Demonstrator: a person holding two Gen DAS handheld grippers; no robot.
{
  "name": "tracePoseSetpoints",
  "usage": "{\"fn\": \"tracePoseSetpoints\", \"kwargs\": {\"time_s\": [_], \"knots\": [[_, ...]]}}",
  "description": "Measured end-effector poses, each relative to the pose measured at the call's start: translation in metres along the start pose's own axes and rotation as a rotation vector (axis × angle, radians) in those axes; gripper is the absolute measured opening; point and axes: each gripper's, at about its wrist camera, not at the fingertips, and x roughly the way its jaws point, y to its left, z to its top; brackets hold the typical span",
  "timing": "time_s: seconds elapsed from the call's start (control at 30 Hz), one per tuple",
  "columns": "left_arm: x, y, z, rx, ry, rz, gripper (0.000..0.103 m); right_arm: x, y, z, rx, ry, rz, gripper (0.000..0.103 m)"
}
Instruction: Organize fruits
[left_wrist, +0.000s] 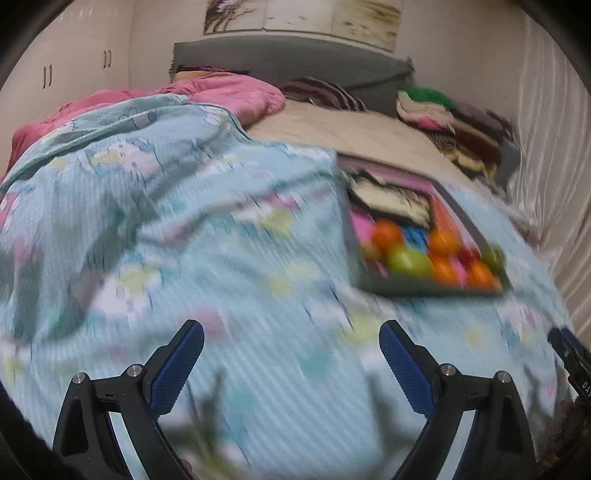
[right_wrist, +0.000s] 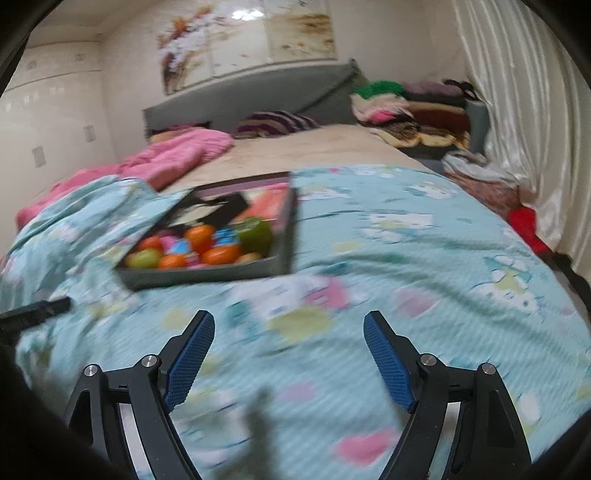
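A grey tray (left_wrist: 432, 289) lies on a light blue patterned blanket on the bed; it also shows in the right wrist view (right_wrist: 207, 275). It holds several orange fruits (left_wrist: 443, 242) (right_wrist: 221, 254), green fruits (left_wrist: 408, 260) (right_wrist: 255, 232) and small coloured packets. My left gripper (left_wrist: 291, 334) is open and empty above the blanket, well short of the tray, which is ahead to its right. My right gripper (right_wrist: 289, 325) is open and empty, with the tray ahead to its left. Both views are blurred.
A pink quilt (right_wrist: 177, 155) is bunched at the bed's far left. A striped pillow (right_wrist: 275, 123) and a pile of clothes (right_wrist: 406, 110) lie by the grey headboard. White curtains (right_wrist: 524, 122) hang on the right. The other gripper's tip (right_wrist: 37, 312) shows at the left edge.
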Motion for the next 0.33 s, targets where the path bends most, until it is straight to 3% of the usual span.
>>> {"fn": "tracePoseSetpoints", "kwargs": {"time_s": [0.13,0.27,0.33], "knots": [[0.023,0.021,0.028,-0.012,-0.011,0.091,0.096,0.02,-0.036,0.022,0.052,0.007,-0.098,0.084],[0.024,0.021,0.032,0.004,-0.022,0.062,0.096,0.03,-0.059,0.024,0.152,0.014,-0.106,0.084],[0.017,0.01,0.023,0.027,-0.011,0.011,0.096,0.028,-0.062,0.019,0.175,0.013,-0.106,0.084]]}}
